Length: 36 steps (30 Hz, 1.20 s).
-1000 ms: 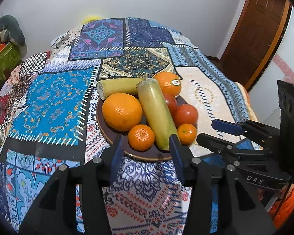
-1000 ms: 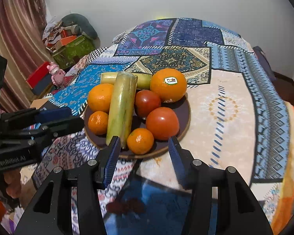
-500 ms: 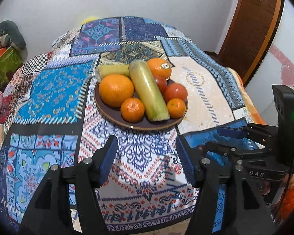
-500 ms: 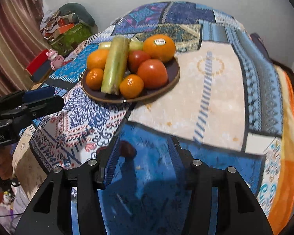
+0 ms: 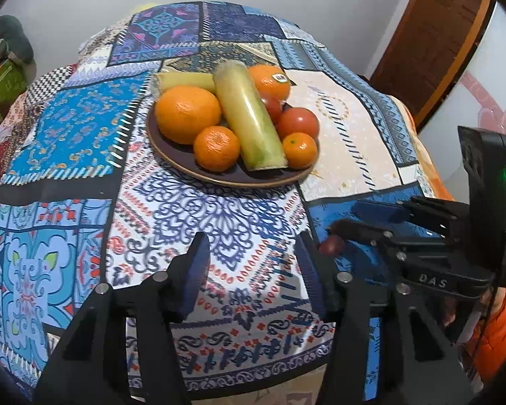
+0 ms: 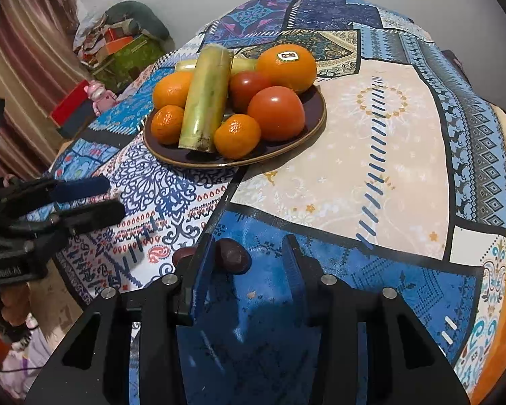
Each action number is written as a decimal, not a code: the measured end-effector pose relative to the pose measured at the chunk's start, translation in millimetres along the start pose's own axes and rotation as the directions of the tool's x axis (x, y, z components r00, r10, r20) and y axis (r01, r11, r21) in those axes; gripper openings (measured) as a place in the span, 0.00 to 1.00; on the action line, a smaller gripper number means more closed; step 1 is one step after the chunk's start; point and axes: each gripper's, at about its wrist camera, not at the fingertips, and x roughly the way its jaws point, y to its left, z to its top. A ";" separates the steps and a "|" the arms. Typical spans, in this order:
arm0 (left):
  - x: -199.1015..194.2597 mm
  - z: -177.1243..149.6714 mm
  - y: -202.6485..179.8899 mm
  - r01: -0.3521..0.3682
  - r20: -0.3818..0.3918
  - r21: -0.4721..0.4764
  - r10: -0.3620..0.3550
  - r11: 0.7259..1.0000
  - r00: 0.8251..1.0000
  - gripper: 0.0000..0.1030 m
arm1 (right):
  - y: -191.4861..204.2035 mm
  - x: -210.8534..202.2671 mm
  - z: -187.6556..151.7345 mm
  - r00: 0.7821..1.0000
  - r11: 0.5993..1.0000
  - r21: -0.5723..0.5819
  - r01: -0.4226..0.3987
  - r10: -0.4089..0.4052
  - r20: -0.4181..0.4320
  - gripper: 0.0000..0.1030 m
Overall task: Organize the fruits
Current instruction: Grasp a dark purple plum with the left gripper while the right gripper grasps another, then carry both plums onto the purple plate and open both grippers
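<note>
The left tool (image 5: pixel 251 253) hangs above the near edge of the worktop (image 5: pixel 216 222), which is covered by a patchwork cloth of blue, white and beige printed panels; its two black fingers with blue pads stand wide apart with only cloth between them.

Beyond it, a round dark brown plate (image 5: pixel 185 165) sits on the cloth and carries the piled fruit. From left to right in the left wrist view: a large orange (image 5: pixel 187 114), with a small mandarin (image 5: pixel 217 148) in front of it, a long yellow-green stalk wrapped in clear film (image 5: pixel 249 121) lying across the middle of the plate, two red tomatoes (image 5: pixel 298 122) and a second small mandarin (image 5: pixel 299 150) at the right rim. Behind them lie a second, shorter wrapped stalk (image 5: pixel 185 80) and an orange with a white sticker (image 5: pixel 270 81).

To the right of the plate, nearer the worktop's edge, two small dark reddish-brown oval fruits (image 6: pixel 232 255) lie on a blue panel of the cloth. The right tool (image 6: pixel 248 263) is down at them, fingers spread wide: one fruit sits inside the gap, against the left finger's pad, and the other (image 6: pixel 184 253) peeks out just outside that finger. Nothing is clamped.
</note>
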 end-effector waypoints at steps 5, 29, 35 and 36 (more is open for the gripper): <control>5.2 -1.7 -9.9 0.025 -0.020 0.018 -0.024 1.000 1.000 0.46 | 4.9 -4.1 -2.3 1.000 1.000 -0.027 -0.005 0.005 -0.009 0.23; 35.4 7.1 -53.2 0.053 -0.078 0.089 -0.046 0.995 0.996 0.45 | -20.3 -27.8 -13.2 0.999 0.999 0.047 0.018 -0.020 0.041 0.18; 49.8 7.2 -59.7 0.035 -0.096 0.104 -0.025 0.994 0.995 0.25 | -26.8 -33.4 -15.2 0.998 0.998 0.069 0.006 -0.010 0.056 0.18; 49.1 7.1 -59.1 0.039 -0.093 0.100 -0.029 0.994 0.995 0.24 | -26.6 -33.5 -15.2 0.998 0.997 0.071 0.000 -0.004 0.056 0.18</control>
